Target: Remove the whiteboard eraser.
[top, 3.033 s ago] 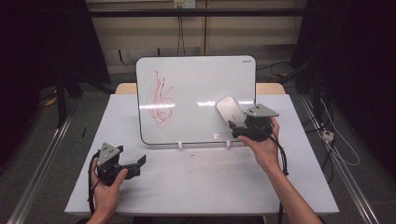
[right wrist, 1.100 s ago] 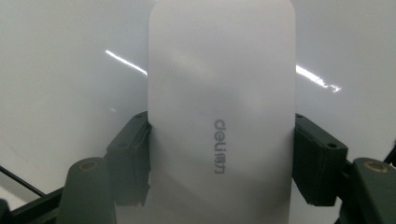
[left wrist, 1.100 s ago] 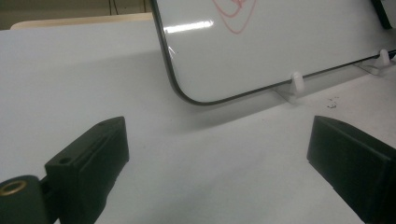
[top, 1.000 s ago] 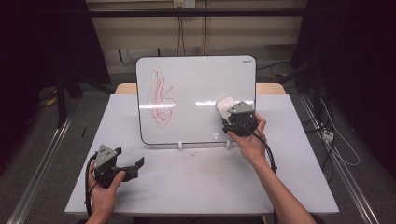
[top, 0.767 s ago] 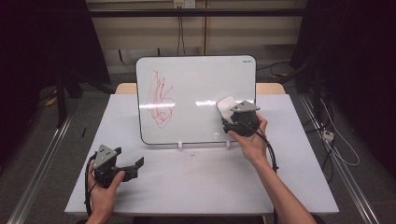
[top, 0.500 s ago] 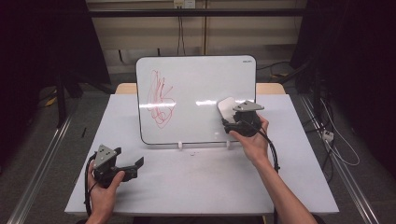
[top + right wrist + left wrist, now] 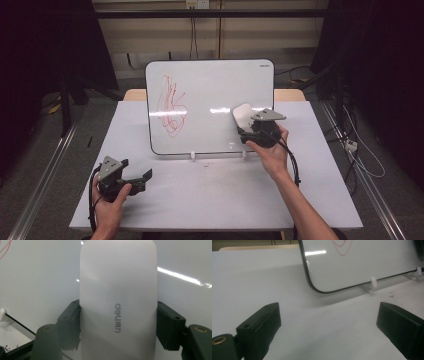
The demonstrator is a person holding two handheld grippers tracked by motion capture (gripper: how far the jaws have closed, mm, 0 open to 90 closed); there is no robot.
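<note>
So right now I've got the white eraser (image 7: 118,305) clamped between the jaws of my right gripper (image 7: 252,131), both pads pressing on its long sides, and it's held up against the whiteboard (image 7: 215,85) on the right half, low down, well apart from the red scribble (image 7: 171,106) over on the left half. In the right gripper view the eraser points up along the board, with the board's glare streaks around it; I can't tell from here whether the felt face is actually flat on the surface or just hovering off it. My left gripper (image 7: 134,181) is sitting low over the table (image 7: 320,150) in front of the board's left corner, jaws wide apart with nothing between them. My take on doing this bit well: get the eraser face flat to the board before sliding, since a tilted one would only wipe with an edge and leave streaks. Then sweep leftward across to the scribble with steady, light pressure. The board stands on little white clip feet (image 7: 373,282), so I reckon pushing hard could tip or scoot it back; if it wobbles, the idle left gripper is close enough to brace the left edge. Also keep the squeeze firm, because that smooth plastic shell looks like it could slip out sideways mid-wipe.
</note>
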